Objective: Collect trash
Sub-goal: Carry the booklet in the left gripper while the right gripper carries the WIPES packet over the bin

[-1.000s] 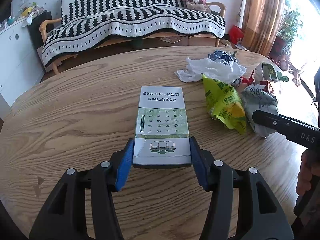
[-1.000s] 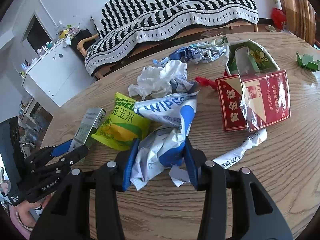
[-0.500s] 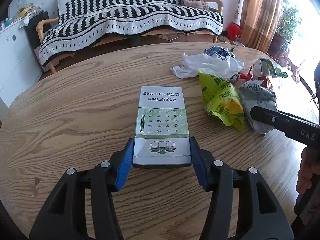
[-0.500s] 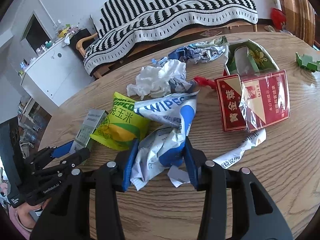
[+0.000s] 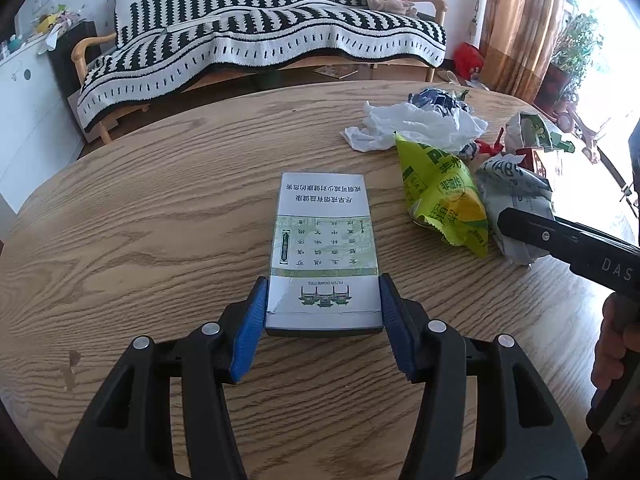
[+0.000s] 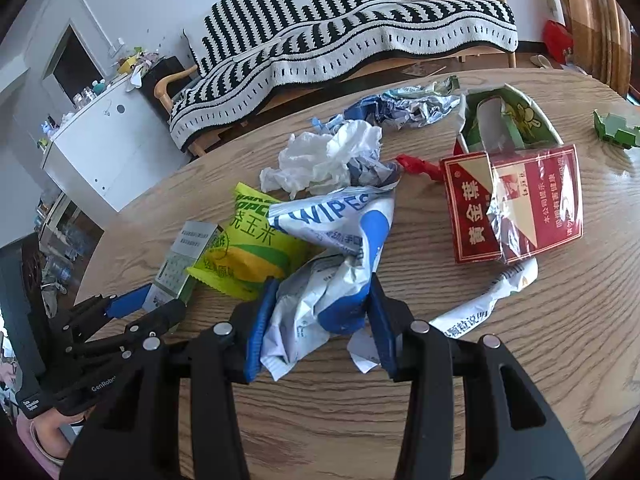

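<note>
My left gripper (image 5: 322,320) is shut on the near end of a white and green cigarette box (image 5: 324,248), held just above the round wooden table (image 5: 140,220). The box also shows in the right wrist view (image 6: 186,256). My right gripper (image 6: 320,316) is shut on a crumpled white and blue wipes packet (image 6: 332,264). The packet lies against a yellow-green snack bag (image 6: 248,248), which also shows in the left wrist view (image 5: 444,196). The right gripper's black finger (image 5: 568,240) reaches in from the right there.
More trash lies on the table: a white tissue (image 6: 328,156), a crumpled blue wrapper (image 6: 404,108), a red cigarette carton (image 6: 516,200), a green paper box (image 6: 504,120), a red clip (image 6: 416,166), a paper slip (image 6: 484,300). A striped sofa (image 5: 260,48) stands behind.
The left gripper with the box has shifted slightly away from the trash pile. The right gripper stays shut on the wipes packet, almost unmoved.
</note>
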`<act>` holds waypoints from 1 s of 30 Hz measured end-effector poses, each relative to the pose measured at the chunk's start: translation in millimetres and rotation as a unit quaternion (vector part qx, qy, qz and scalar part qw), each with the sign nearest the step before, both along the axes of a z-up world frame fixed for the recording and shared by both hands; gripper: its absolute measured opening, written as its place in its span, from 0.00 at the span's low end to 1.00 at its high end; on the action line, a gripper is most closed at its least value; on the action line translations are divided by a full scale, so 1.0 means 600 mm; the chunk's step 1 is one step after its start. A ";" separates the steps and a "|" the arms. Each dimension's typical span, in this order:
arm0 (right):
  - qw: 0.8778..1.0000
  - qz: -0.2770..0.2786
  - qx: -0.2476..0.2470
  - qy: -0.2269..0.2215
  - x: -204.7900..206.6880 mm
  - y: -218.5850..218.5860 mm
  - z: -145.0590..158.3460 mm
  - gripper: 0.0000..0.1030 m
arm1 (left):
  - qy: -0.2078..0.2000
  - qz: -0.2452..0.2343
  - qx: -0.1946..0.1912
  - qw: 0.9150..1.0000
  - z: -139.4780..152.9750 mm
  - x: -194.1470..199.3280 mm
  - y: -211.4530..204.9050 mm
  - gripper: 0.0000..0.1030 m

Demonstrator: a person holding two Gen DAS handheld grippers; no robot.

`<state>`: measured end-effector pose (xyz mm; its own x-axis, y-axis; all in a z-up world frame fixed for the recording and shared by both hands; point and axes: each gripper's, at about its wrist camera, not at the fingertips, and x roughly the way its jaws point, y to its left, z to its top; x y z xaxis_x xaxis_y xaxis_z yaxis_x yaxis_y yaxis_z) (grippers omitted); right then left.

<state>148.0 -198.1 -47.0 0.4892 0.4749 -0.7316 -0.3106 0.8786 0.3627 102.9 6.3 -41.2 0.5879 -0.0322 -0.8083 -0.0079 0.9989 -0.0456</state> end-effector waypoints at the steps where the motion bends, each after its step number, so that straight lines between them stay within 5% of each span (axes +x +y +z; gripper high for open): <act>1: 1.000 0.000 0.000 0.000 0.000 0.001 0.000 0.43 | 0.000 0.001 0.000 1.000 0.000 0.000 0.000 0.52; 8: 1.000 0.001 0.011 -0.004 -0.005 0.005 0.013 0.43 | -0.004 0.000 0.005 1.000 0.012 -0.003 -0.005 0.52; 11: 0.999 0.001 0.042 -0.027 -0.019 -0.012 0.056 0.43 | -0.042 0.006 0.001 0.999 0.060 -0.022 -0.015 0.52; 16: 0.992 -0.039 0.076 -0.094 -0.101 -0.121 0.153 0.43 | -0.089 -0.010 -0.029 0.996 0.142 -0.075 -0.088 0.52; 19: 0.989 -0.072 0.068 -0.113 -0.176 -0.242 0.184 0.43 | -0.090 -0.080 -0.049 0.992 0.176 -0.112 -0.199 0.52; 25: 0.979 -0.182 0.041 -0.086 -0.324 -0.476 0.150 0.43 | -0.057 -0.268 -0.048 0.960 0.183 -0.203 -0.488 0.52; 30: 0.957 -0.280 0.072 0.017 -0.407 -0.627 0.026 0.43 | 0.069 -0.348 -0.056 0.933 0.076 -0.239 -0.670 0.52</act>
